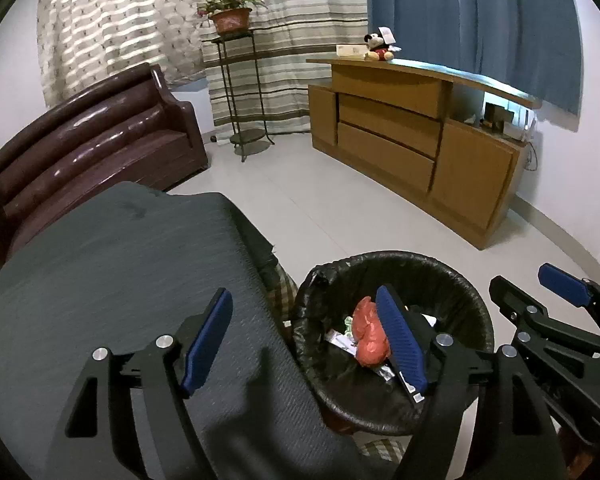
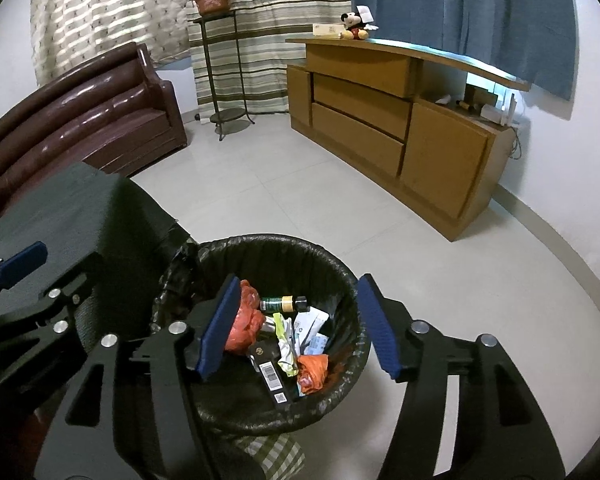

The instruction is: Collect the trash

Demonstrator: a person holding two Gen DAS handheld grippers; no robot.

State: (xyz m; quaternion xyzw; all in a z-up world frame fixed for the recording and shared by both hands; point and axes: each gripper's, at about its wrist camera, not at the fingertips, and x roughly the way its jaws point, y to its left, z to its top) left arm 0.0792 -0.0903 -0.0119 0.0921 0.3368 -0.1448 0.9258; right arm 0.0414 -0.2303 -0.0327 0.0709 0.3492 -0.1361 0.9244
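A round bin with a black liner [image 1: 400,258] [image 2: 268,240] stands on the floor beside a dark grey covered table [image 1: 120,260] [image 2: 72,208]. Inside lie two orange plastic bags [image 2: 244,324] [image 2: 312,372], a small bottle [image 2: 284,303], crumpled wrappers [image 2: 286,344] and a black barcoded pack [image 2: 270,376]. My right gripper [image 2: 298,284] hangs open over the bin's mouth, nothing between its pads. My left gripper [image 1: 304,300] is open and empty too, one finger over the table and the other over the bin. One orange bag [image 1: 370,334] shows beside that finger.
A brown leather sofa [image 1: 88,136] stands at the left, with a metal plant stand [image 1: 240,92] holding a potted plant behind it. A wooden cabinet [image 1: 412,132] with a plush toy [image 1: 378,46] stands on the right. Pale tiled floor [image 1: 320,200] lies between. Checked cloth [image 2: 272,456] shows under the bin.
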